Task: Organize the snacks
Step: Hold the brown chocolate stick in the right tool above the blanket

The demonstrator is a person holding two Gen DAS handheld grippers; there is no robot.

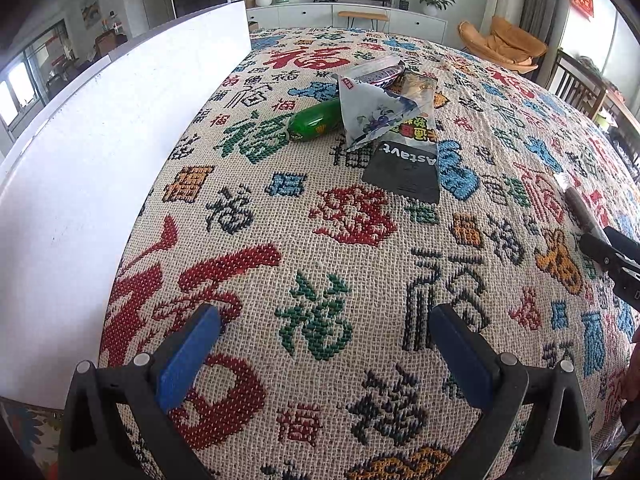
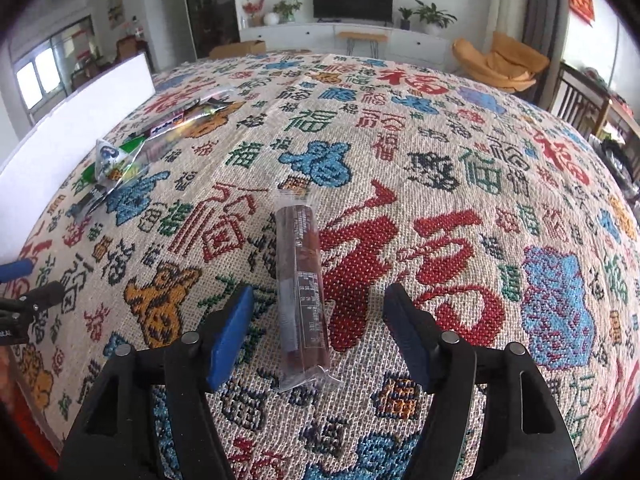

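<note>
A brown sausage stick in clear wrap (image 2: 303, 292) lies lengthwise on the patterned tablecloth, its near end between the blue pads of my right gripper (image 2: 318, 332), which stands open without touching it. Farther left sits a pile of snacks (image 2: 132, 148). In the left wrist view that pile shows as a green sausage (image 1: 316, 118), a white triangular pouch (image 1: 372, 114) and a black packet (image 1: 404, 172). My left gripper (image 1: 324, 352) is open over bare cloth, well short of the pile. The right gripper's tip (image 1: 612, 256) shows at the right edge with the brown stick (image 1: 582, 210) beside it.
A white box wall (image 1: 100, 168) stands along the left side of the table, seen also as the white box (image 2: 80, 108) in the right wrist view. Patterned cloth (image 2: 480, 208) covers the whole tabletop. A chair and TV cabinet stand beyond the far edge.
</note>
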